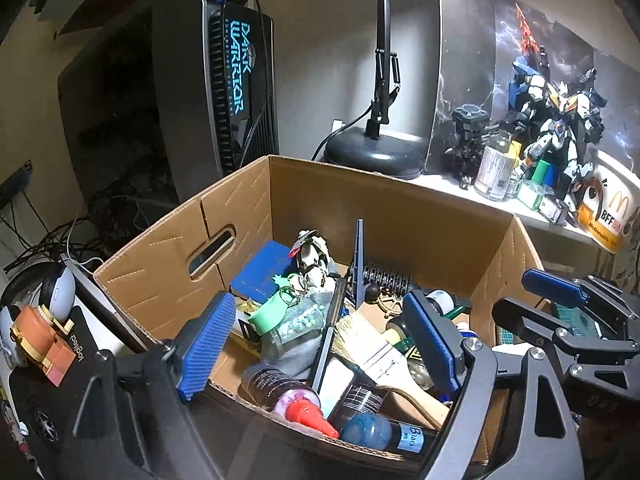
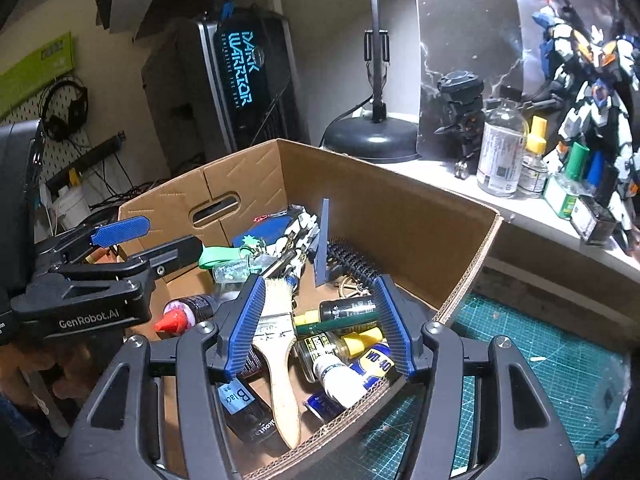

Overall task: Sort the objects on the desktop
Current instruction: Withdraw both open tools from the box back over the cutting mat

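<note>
- The left gripper [image 1: 320, 340] hangs over the near edge of the cardboard box [image 1: 304, 184], tilted down toward its contents, with its blue-padded fingers [image 1: 208, 344] spread wide and nothing between them.
- The right gripper [image 2: 316, 328] is poised over the box's near right corner, angled down as well, fingers [image 2: 244, 328] also spread and empty.
- In the right wrist view the left gripper [image 2: 148, 240] comes in from the left, level above the box's left wall.
- The paintbrush [image 2: 276, 344] lies in the box with bristles pointing away and its wooden handle toward the near rim; it sits just inside the right gripper's left finger, seemingly below it rather than pinched.
- A WD-40 can [image 2: 372, 360] and a white bottle [image 2: 334, 376] lie between the right gripper's fingers, lower down.
- A red-capped bottle [image 1: 292, 400] and a bottle labelled "Black" [image 1: 400, 436] lie at the near rim between the left gripper's fingers.
- A black hairbrush [image 2: 352, 264] lies toward the box's far side.
</note>
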The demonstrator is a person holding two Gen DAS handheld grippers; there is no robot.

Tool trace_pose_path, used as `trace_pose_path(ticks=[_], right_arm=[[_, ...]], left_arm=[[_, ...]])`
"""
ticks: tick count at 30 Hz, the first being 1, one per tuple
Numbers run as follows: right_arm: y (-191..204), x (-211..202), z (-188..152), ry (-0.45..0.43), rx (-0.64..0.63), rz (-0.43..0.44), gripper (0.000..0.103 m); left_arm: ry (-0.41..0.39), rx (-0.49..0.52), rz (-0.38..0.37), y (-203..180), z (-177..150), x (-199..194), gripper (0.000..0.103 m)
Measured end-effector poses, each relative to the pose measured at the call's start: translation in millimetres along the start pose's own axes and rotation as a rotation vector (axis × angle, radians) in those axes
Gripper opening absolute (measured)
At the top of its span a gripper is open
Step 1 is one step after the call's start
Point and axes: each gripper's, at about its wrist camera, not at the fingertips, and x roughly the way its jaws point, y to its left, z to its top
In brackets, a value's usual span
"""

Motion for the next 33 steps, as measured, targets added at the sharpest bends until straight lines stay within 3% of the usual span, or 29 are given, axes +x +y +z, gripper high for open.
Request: trace_pose_path(ticks=[15,33], right_arm=[[-14.8,-55.5,-7.6,-0.054,-0.001,-0.064,0.054],[-87.3,-190.4,-37.7,-0.161,0.079,-0.296,0.054]], left_arm=[[-0.063,0.017,-0.080,-32.0,1.4,-38.9,0.092],[-0.128,0.134,-0.272,-124.6,6.7,-76.2,0.092]])
